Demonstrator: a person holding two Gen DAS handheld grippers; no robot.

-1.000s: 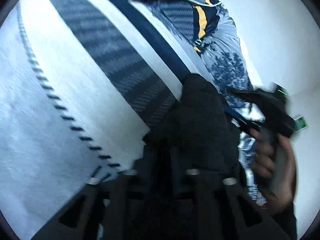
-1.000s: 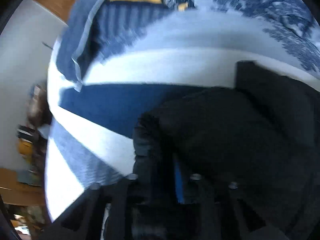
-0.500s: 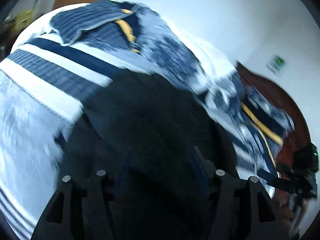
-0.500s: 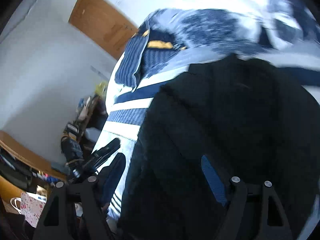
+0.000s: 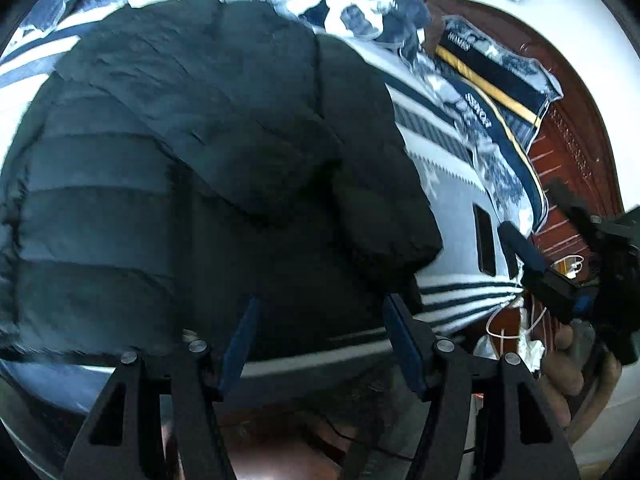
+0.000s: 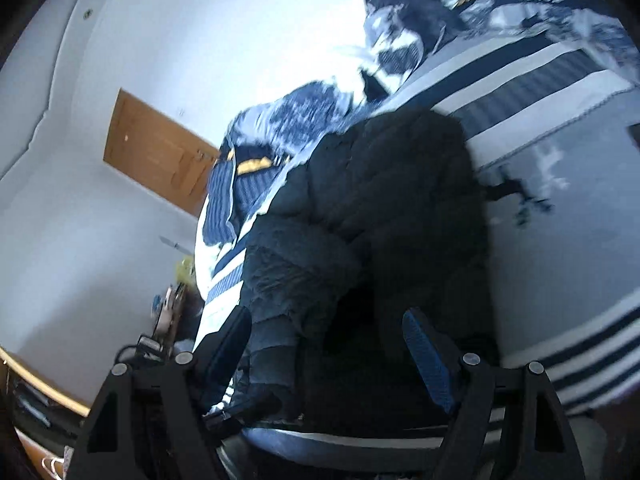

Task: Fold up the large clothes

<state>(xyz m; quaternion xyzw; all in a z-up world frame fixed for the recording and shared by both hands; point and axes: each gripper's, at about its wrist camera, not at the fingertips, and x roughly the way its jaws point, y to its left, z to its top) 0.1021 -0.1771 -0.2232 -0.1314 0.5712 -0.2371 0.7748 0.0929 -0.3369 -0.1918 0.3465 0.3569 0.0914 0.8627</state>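
Black jacket (image 5: 208,152): a quilted puffer, lying in a folded bundle on the bed; in the left wrist view it fills the frame from 9 o'clock through the centre to 2 o'clock, and in the right wrist view (image 6: 384,224) it sits at centre.
Bed cover (image 5: 452,224): white and grey with navy stripes, under the jacket, showing at 3 o'clock of it in the left view and from 1 to 4 o'clock in the right view (image 6: 560,240).
Left gripper (image 5: 320,344): fingers spread apart, blue pads facing each other, nothing between them; the jacket's near edge lies just ahead of the tips.
Right gripper (image 6: 332,344): fingers also spread apart and holding nothing, the jacket's dark near end just ahead of the gap. It also shows in the left view at 3 o'clock (image 5: 536,264), held by a hand (image 5: 568,364).
Pillow (image 5: 496,80): navy with a yellow stripe and lettering, at 1 o'clock, against the headboard.
Headboard (image 5: 568,152): dark red wood, at 2 o'clock.
Door (image 6: 156,152): brown wood, at 10 o'clock in the right view, set in a white wall.
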